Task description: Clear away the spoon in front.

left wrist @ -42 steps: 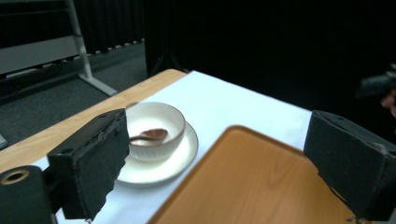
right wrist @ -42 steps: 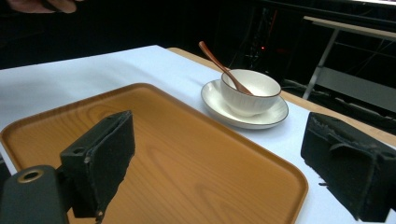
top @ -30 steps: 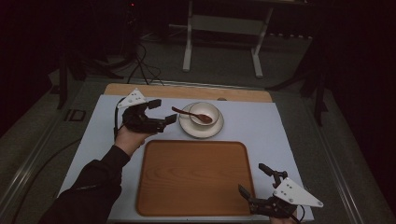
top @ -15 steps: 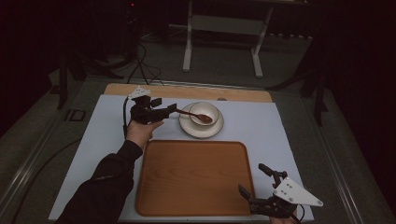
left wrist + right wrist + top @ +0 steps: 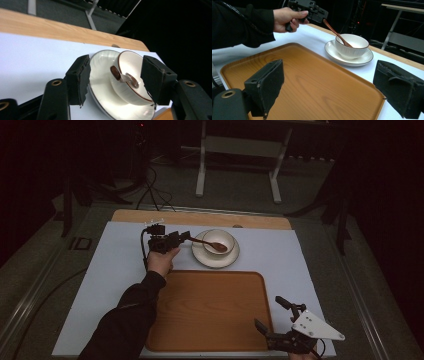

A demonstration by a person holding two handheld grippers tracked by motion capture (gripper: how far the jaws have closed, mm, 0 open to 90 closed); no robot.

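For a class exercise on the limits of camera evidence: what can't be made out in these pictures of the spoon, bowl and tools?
- Spoon handle end: in the high view the left tool covers it; contact too small to tell.
- Bowl contents: in the left tool's view its near wall hides the bottom.
- Right tool: in the high view the bottom edge cuts off its hand.
- Tray: in the right tool's view, near corners hidden behind that tool's jaws.

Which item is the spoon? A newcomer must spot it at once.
Beyond the far edge of the wooden tray, a white bowl sits on a white saucer. The spoon leans inside that bowl, the one dark brown piece among white crockery.
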